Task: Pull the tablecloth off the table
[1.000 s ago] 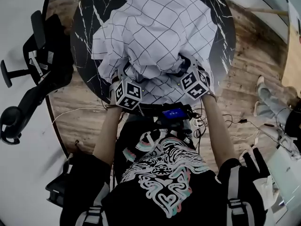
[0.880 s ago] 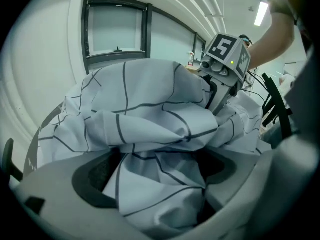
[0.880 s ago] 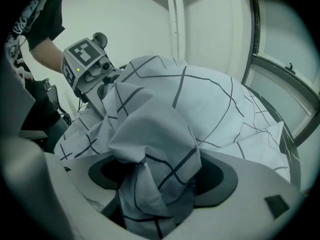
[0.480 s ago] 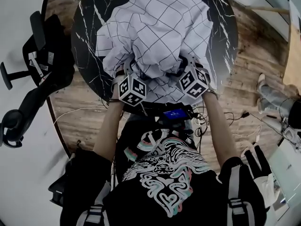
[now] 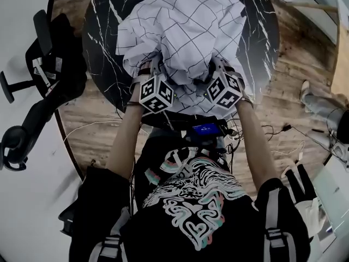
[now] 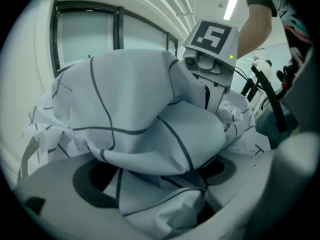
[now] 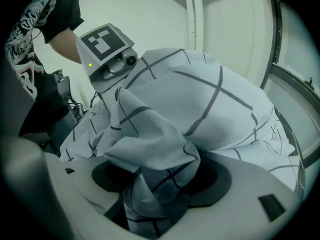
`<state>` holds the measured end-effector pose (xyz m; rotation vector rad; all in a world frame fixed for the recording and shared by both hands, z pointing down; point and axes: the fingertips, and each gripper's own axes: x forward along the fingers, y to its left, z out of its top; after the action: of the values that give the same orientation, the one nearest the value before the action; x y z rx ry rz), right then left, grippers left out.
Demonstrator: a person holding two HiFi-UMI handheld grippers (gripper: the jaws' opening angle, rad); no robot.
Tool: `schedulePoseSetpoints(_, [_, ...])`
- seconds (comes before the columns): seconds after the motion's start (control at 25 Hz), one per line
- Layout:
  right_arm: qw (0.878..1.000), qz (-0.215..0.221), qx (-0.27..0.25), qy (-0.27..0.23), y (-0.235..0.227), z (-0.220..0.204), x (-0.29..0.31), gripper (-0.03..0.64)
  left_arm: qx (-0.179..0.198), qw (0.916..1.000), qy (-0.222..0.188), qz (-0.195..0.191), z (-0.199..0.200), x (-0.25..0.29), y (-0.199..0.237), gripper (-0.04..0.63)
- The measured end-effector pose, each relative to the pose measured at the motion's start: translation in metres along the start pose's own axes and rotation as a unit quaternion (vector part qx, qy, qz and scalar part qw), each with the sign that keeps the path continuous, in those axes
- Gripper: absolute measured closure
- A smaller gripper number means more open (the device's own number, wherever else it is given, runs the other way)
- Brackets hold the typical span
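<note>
A white tablecloth (image 5: 185,26) with a thin dark grid lies crumpled in a heap on the round black marble table (image 5: 103,31). Both grippers are pushed into its near side. My left gripper (image 5: 154,72) has a thick wad of cloth (image 6: 165,149) packed between its jaws (image 6: 160,184). My right gripper (image 5: 216,70) is closing, and a hanging fold of cloth (image 7: 155,149) drops between its jaws (image 7: 160,184) with dark pad showing on both sides. Each gripper view shows the other gripper's marker cube (image 6: 212,39) (image 7: 105,46) across the heap.
A black office chair (image 5: 49,53) stands left of the table on the wooden floor. Cables (image 5: 283,141) trail across the floor at the right. A small device with a blue screen (image 5: 207,129) hangs at the person's waist. Someone's leg (image 5: 313,100) shows at the right edge.
Both grippers have moved forward over the table's near edge. The cloth has bunched up higher and drawn away from the near rim.
</note>
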<state>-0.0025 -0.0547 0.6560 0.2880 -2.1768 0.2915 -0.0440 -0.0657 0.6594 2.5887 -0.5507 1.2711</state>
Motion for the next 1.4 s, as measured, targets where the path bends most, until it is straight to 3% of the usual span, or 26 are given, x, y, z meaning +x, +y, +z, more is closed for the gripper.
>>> schedulePoseSetpoints(0.2, [1.000,-0.010,0.001,-0.019,0.001,0.003,-0.001,0.276,0.033,0.9991,0.003,-0.024,0.007,0.005,-0.001,0.098])
schedulePoseSetpoints(1.16, [0.999,-0.007,0.006,-0.050,0.002,0.004,-0.004,0.288,0.079,0.9954,-0.013,-0.054,0.024,0.013,-0.006,0.103])
schedulePoseSetpoints(1.4, [0.998,-0.003,0.002,-0.057,0.006,0.008,-0.006,0.305,0.105,0.9921,-0.034,-0.061,0.030,0.011,-0.010,0.106])
